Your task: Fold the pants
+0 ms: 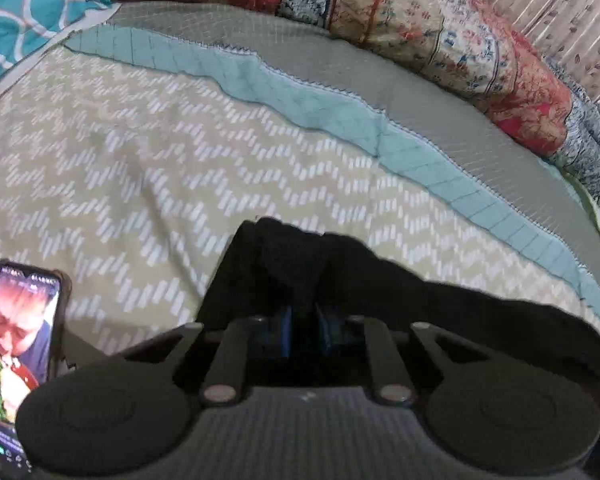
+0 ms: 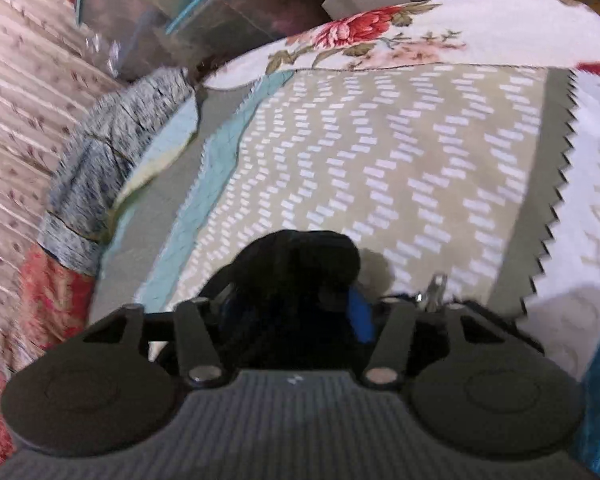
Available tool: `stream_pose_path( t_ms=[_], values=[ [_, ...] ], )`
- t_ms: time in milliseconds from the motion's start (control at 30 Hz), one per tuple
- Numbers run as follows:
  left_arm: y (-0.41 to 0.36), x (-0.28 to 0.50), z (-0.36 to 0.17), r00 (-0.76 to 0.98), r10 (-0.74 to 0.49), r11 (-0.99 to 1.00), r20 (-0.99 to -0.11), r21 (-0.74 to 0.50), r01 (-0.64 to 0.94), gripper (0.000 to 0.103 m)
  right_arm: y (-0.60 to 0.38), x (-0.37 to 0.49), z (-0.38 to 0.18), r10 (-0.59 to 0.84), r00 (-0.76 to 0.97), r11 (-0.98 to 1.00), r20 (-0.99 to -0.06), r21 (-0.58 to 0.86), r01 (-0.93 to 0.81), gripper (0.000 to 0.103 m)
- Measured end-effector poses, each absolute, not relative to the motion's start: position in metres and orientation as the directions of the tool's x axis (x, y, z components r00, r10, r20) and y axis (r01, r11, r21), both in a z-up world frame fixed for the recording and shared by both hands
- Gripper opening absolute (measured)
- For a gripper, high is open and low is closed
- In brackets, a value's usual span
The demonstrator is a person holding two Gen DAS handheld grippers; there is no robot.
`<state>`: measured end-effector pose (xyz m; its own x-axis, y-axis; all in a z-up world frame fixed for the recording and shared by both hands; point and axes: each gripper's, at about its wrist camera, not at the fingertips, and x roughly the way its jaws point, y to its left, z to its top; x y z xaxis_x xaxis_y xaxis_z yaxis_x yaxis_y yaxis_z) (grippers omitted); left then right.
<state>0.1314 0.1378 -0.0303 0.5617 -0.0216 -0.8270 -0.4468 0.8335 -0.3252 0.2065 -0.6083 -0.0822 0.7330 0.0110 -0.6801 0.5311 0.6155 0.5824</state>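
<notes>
Between the fingers of both tongs sits the black fabric pants point(image 1: 380, 280), dark and soft, with no seam or pocket that can be made out. Seen from the left wrist, the left tongs point(image 1: 302, 300) are closed on a bunched edge of the cloth, and the rest trails away to the right as a low dark band lying on the bed. Seen from the right wrist, the right tongs point(image 2: 296, 280) are likewise clamped on a rounded black wad point(image 2: 300, 256) that hides the fingertips; only a blue pad point(image 2: 360, 316) shows beside it.

Under the pants lies a beige quilt with white zigzag dashes point(image 1: 140, 168), edged by a pale teal strip point(image 1: 300, 96) and a grey sawtooth border point(image 2: 556, 184). A red and cream floral bedspread point(image 1: 440, 32) is heaped along the far side, and a teal patterned cloth point(image 1: 24, 12) sits at the left corner. A smartphone with a lit screen point(image 1: 16, 340) stands close to the left tongs. Nothing lies over the garment.

Its long axis in the left view runs left to right; which end is the waist cannot be told.
</notes>
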Motion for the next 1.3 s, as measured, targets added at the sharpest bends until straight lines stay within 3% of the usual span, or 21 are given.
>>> stream_pose_path(
  t_ms=[200, 333, 467, 633, 733, 800, 833, 933, 1000, 1067, 1133, 1233, 1300],
  values=[
    [0.167, 0.085, 0.041, 0.711, -0.080, 0.748, -0.698, -0.514, -0.420, 0.010, -0.607, 0.195, -0.034, 0.078, 0.845, 0.619, -0.529, 0.691, 0.375, 0.007],
    [0.176, 0.040, 0.062, 0.749, -0.063, 0.727, -0.659, -0.545, -0.418, 0.010, -0.610, 0.158, -0.013, 0.090, 0.871, 0.661, -0.482, 0.684, 0.310, 0.007],
    [0.184, -0.007, 0.047, 0.733, -0.037, 0.698, -0.679, -0.543, -0.467, 0.010, -0.619, 0.112, -0.028, 0.040, 0.850, 0.697, -0.525, 0.624, 0.353, 0.007],
    [0.183, -0.044, -0.011, 0.624, -0.024, 0.647, -0.781, -0.489, -0.586, 0.013, -0.623, 0.079, -0.086, 0.024, 0.746, 0.669, -0.666, 0.565, 0.482, 0.014],
    [0.176, -0.049, -0.031, 0.563, -0.006, 0.653, -0.827, -0.429, -0.624, 0.021, -0.640, 0.055, -0.098, 0.051, 0.818, 0.517, -0.573, 0.716, 0.469, 0.021],
    [0.172, -0.055, -0.029, 0.578, 0.020, 0.652, -0.816, -0.428, -0.626, 0.025, -0.645, 0.043, -0.098, 0.005, 0.842, 0.452, -0.539, 0.753, 0.479, 0.058],
    [0.171, -0.058, -0.026, 0.594, 0.027, 0.652, -0.804, -0.436, -0.620, 0.031, -0.644, 0.040, -0.095, -0.033, 0.845, 0.460, -0.534, 0.743, 0.487, 0.063],
    [0.169, -0.063, -0.013, 0.620, 0.069, 0.659, -0.782, -0.431, -0.616, 0.051, -0.641, 0.039, -0.086, -0.052, 0.841, 0.516, -0.538, 0.706, 0.484, 0.063],
    [0.167, -0.067, -0.010, 0.624, 0.094, 0.666, -0.776, -0.417, -0.619, 0.057, -0.636, 0.040, -0.085, -0.012, 0.849, 0.530, -0.529, 0.716, 0.454, 0.063],
    [0.167, -0.072, -0.014, 0.630, 0.071, 0.652, -0.773, -0.443, -0.616, 0.070, -0.632, 0.046, -0.087, 0.010, 0.855, 0.535, -0.518, 0.725, 0.433, 0.063],
    [0.166, -0.076, -0.023, 0.639, 0.022, 0.621, -0.769, -0.490, -0.611, 0.082, -0.624, 0.059, -0.092, 0.021, 0.837, 0.553, -0.547, 0.704, 0.446, 0.070],
    [0.160, -0.073, -0.037, 0.633, -0.026, 0.599, -0.773, -0.519, -0.610, 0.092, -0.626, 0.077, -0.099, 0.030, 0.824, 0.566, -0.566, 0.689, 0.453, 0.075],
    [0.158, -0.066, -0.043, 0.630, -0.015, 0.616, -0.777, -0.503, -0.606, 0.093, -0.620, 0.088, -0.096, 0.034, 0.826, 0.595, -0.562, 0.676, 0.435, 0.072]
  ],
)
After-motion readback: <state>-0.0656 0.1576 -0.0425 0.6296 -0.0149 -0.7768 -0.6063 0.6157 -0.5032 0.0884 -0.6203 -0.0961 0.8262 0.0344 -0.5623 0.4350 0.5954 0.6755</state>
